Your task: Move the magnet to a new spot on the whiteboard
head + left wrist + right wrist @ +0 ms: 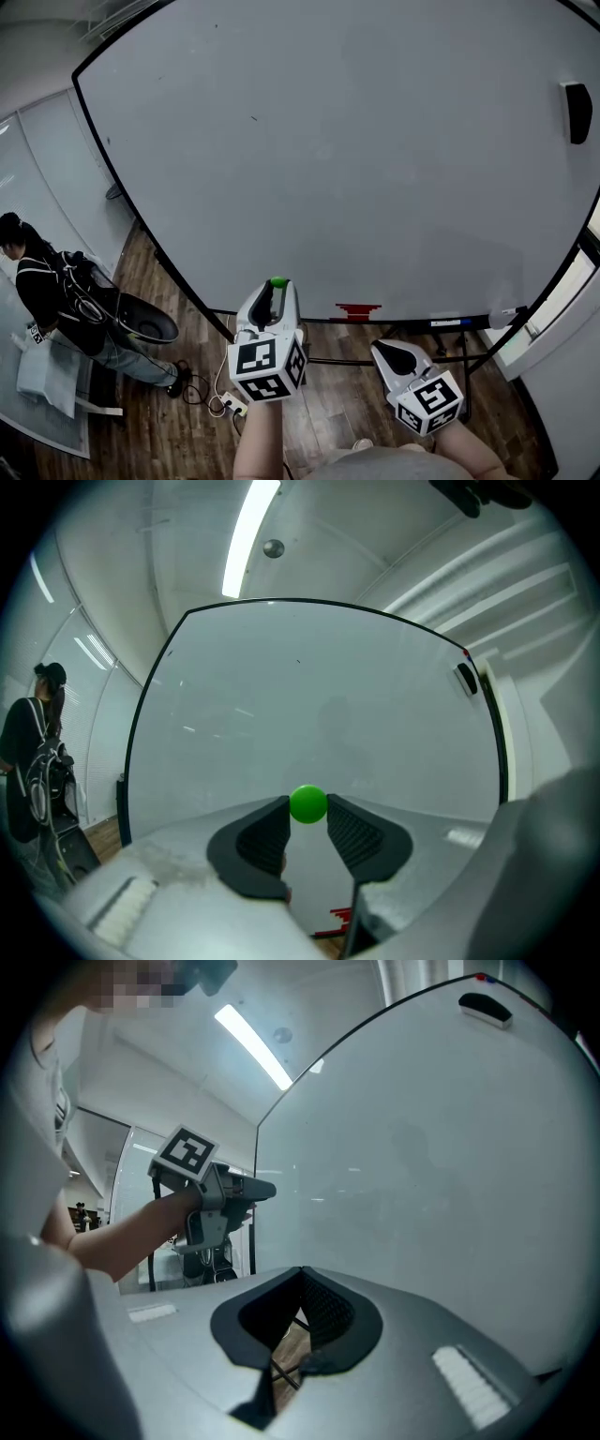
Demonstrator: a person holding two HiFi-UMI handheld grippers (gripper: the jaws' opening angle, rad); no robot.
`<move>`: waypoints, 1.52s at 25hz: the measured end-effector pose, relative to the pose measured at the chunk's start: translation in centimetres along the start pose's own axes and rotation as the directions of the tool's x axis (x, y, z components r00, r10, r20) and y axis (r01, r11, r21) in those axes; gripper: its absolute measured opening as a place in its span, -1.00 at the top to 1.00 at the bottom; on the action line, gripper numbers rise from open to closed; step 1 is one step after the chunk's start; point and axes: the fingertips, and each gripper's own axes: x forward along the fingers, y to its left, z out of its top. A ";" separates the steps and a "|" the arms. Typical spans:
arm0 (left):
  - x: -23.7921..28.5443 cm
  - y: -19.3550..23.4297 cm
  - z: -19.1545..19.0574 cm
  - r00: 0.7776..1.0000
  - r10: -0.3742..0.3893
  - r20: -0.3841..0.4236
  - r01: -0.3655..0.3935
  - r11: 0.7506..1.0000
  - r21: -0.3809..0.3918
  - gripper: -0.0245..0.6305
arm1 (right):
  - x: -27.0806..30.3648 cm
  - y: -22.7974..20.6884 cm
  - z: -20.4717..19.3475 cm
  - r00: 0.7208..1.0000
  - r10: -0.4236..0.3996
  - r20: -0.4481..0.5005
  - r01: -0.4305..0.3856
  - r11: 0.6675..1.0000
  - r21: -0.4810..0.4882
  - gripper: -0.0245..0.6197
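Left tongs (pixel 307 810) pinch a small green magnet (pixel 307 803) between their ribbed pads, with only the pad tips on the ball. Right tongs (pixel 302 1277) are closed tip to tip with nothing in them.

In the head view the magnet sits low against the whiteboard (pixel 328 141), near its bottom black frame and left of a red mark (pixel 358 310) at that edge. Whether the ball touches the surface I cannot tell. Above and to both sides the board is bare white, broad room up to the curved top frame. The only thing mounted on it is a dark eraser (pixel 576 112) high at the right edge, well apart from the magnet. The board's stand legs and a cable lie on the wooden floor (pixel 187 412) below. A person (pixel 47 281) stands well off to the left, beyond the board's left edge.

The left forearm comes up from the bottom of the head view and reaches forward, its tongs pointing at the board. The right forearm is held lower and further back, its tongs short of the tray.
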 end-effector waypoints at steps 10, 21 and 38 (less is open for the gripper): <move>5.4 1.8 3.2 0.999 -0.020 0.042 0.018 0.999 0.033 0.51 | 3.3 -0.5 -0.5 0.999 0.022 -0.027 -0.022 1.000 0.007 0.92; 10.2 4.3 2.7 1.000 0.014 0.028 -0.015 0.998 0.053 0.51 | 8.3 -1.6 -0.4 0.995 0.100 -0.025 -0.100 0.995 -0.012 0.92; 12.5 6.4 4.5 0.999 0.005 0.054 -0.009 0.998 0.059 0.51 | 13.7 -1.7 -0.2 0.984 0.178 -0.006 -0.178 0.984 0.010 0.92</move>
